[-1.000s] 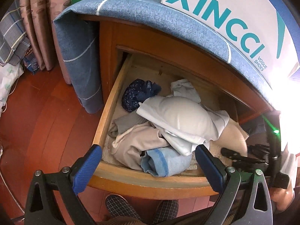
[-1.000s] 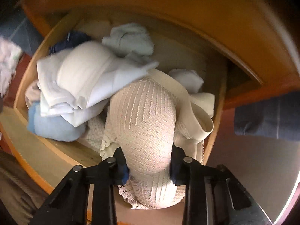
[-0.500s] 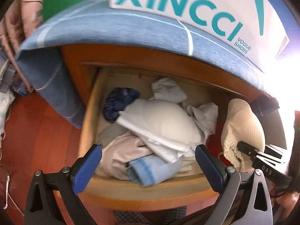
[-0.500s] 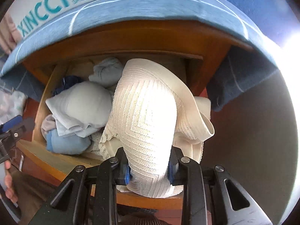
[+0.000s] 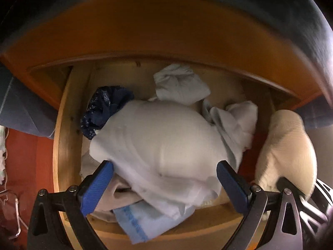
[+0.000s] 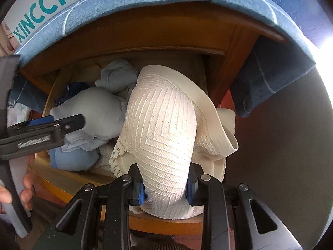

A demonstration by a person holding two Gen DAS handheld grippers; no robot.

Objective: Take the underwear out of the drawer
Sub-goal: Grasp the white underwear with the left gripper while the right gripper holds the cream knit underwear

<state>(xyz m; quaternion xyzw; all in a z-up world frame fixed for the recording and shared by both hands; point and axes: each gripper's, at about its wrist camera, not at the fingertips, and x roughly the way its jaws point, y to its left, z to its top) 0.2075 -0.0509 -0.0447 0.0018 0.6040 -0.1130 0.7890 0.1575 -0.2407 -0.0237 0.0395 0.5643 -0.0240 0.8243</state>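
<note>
Over the drawer (image 5: pixel 62 125) front, the left gripper (image 5: pixel 164 185), fingers apart, has dropped close above the pale grey underwear (image 5: pixel 158 145). Right of the drawer, the right gripper (image 6: pixel 164 189) has lifted clear, clamped on cream knitted underwear (image 6: pixel 162 137).

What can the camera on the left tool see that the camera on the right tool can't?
Only the left view shows the left tool from behind, open over the pale grey garment, with the navy lace piece clear. Only the right view shows the XINCCI shoe box and the right tool shut on the cream knit underwear. Both show the wooden drawer and light blue cloth.
</note>
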